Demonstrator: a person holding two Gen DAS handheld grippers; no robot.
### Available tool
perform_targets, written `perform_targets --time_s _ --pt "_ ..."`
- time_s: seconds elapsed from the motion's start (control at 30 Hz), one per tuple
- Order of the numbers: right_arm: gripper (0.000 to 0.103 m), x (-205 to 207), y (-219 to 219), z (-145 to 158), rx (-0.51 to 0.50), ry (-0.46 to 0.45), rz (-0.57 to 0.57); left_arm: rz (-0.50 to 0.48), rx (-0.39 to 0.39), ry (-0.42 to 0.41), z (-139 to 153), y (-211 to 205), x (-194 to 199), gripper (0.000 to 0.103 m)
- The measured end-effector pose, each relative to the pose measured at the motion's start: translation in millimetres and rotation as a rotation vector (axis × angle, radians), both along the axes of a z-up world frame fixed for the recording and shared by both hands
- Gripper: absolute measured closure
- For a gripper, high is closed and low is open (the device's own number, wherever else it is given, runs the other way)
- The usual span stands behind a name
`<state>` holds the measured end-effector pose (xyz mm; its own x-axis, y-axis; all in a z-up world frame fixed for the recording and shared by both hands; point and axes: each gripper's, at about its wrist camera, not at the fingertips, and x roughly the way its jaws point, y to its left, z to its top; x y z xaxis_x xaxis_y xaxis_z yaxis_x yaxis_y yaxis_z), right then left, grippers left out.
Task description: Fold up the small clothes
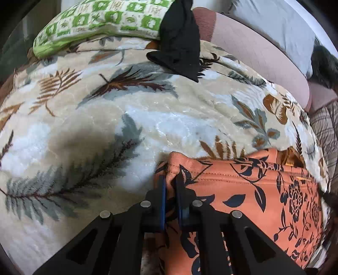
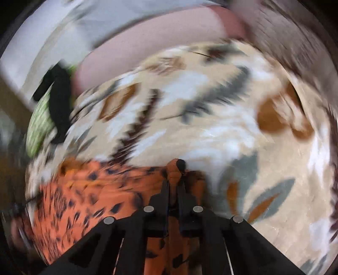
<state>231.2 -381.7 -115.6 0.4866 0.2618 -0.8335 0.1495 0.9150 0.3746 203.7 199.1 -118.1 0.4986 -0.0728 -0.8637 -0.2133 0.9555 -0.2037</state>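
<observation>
- The left hand-held gripper (image 1: 170, 182) is clamped on a bunched corner of the orange garment with black floral print (image 1: 243, 190); a hump of cloth stands up between its blue-edged fingers (image 1: 162, 190).
- The right hand-held gripper (image 2: 173, 186) is likewise closed on a pinched corner of the same orange garment (image 2: 88, 190), with a fold of fabric poking up past its tips. This view is heavily blurred, so finer detail there cannot be told.
- The garment lies on a cream bed blanket printed with grey and brown leaves (image 1: 147, 118), at the near edge of both views. Its stitched hem runs from the left gripper's pinch toward the right of the left wrist view.
- Ahead of the left gripper the blanket is bare for a wide stretch, with only soft wrinkles in it.
- At the far edge of that stretch, a crumpled black garment (image 1: 179, 42) rests partly on the blanket and partly against a green-and-white patterned pillow (image 1: 101, 19). Both are well apart from the orange garment.
- Beyond the blanket's far right edge lie a pale pink sheet (image 1: 259, 55) and a grey-white pillow or cover (image 1: 281, 23).
- A plaid fabric (image 1: 325, 127) shows at the blanket's right edge.
- In the right wrist view the blanket (image 2: 211, 118) lies bare ahead and to the right of the gripper.
</observation>
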Motion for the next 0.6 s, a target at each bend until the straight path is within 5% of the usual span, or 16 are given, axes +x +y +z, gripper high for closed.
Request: perform_targets --time_s 0.1,0.2,0.3,0.4,0.47,0.6 --pt "0.095 -12.4 -9.0 -1.1 0.083 -0.034 -0.051 0.026 -0.008 0.0 3.2 3.0 -1.5 0.09" --pt "0.092 -17.7 -7.1 13.8 0.055 -0.017 -0.057 0.051 0.001 -0.018 15.6 3.0 -11.2 0.082" --pt "0.091 -42.8 4.5 49.5 -0.039 -0.091 -0.043 0.028 0.055 -0.077 39.5 -4.2 -32.8 0.069" --pt "0.089 -80.4 24.3 70.3 0.015 -0.125 0.027 0.01 0.099 -0.144 61.0 -17.9 -63.9 0.052" --pt "0.088 -109.4 41.8 68.1 0.108 -0.117 0.095 0.008 0.12 -0.168 69.0 -32.8 -82.0 0.042" --pt "0.071 -135.0 65.9 22.2 0.202 -0.005 0.132 -0.017 0.128 -0.138 64.9 -58.9 -101.5 0.041"
